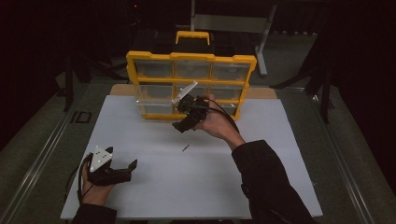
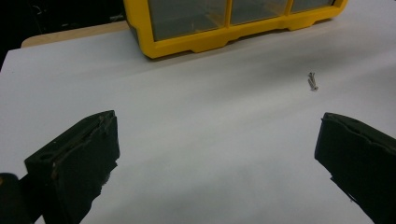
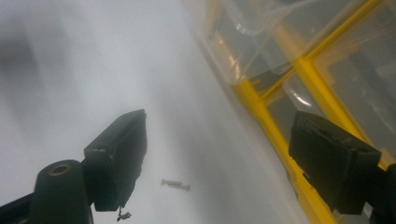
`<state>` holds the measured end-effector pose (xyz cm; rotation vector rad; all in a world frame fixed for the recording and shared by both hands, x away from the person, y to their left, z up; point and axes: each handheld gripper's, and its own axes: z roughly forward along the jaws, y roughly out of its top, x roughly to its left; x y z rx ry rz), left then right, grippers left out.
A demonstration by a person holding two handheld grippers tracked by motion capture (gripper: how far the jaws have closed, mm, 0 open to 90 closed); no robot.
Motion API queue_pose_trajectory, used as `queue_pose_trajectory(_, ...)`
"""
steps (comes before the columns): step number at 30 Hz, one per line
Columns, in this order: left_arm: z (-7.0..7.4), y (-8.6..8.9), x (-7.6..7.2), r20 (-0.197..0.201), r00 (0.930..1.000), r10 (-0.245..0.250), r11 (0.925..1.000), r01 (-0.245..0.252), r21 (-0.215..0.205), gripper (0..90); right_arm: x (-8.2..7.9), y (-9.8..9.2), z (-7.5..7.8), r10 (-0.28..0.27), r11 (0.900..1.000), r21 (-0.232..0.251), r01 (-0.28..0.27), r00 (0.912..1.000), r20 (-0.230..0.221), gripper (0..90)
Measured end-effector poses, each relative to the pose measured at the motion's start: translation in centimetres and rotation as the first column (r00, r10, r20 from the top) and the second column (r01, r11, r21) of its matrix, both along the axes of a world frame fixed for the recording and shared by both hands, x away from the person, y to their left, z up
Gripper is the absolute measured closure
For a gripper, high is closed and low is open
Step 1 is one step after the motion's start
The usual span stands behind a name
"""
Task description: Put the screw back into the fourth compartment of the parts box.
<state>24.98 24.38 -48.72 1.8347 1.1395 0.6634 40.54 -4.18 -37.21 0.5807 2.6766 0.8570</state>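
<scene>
1. Metal screw (image 1: 186,149) lies loose on the white table (image 1: 154,196), near the yellow organizer (image 1: 140,70).
2. I hold my right gripper (image 1: 186,125) above it, wide open and empty, lined up for a pickup.
3. My left gripper (image 1: 125,171) rests open and empty, well apart.

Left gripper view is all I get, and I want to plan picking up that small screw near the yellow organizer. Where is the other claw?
Observer: The right claw hangs above the white sheet, between the screw and the yellow organizer.
Operator: Is it carrying anything?
Observer: No. In the right gripper view its jaws stand open with nothing between them, and the screw lies on the sheet beyond them.
Operator: How much of the organizer am I missing?
Observer: The high view shows three rows of clear drawers and a yellow handle on top.
</scene>
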Motion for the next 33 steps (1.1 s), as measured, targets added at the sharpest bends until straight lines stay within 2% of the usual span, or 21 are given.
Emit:
queue_pose_trajectory(24,0.0,0.0,0.0,-0.001,1.0,-0.002,1.0,0.002,0.001,0.7,-0.6,-0.1,-6.1,0.036,0.998,-0.054,-0.041,0.9955,-0.087,23.4)
queue_pose_trajectory(33,-0.1,-0.1,0.1,-0.002,1.0,-0.004,1.0,0.004,0.002,0.7,-0.2,-0.4,-8.2,0.02,0.997,-0.075,-0.03,0.9912,-0.131,27.1)
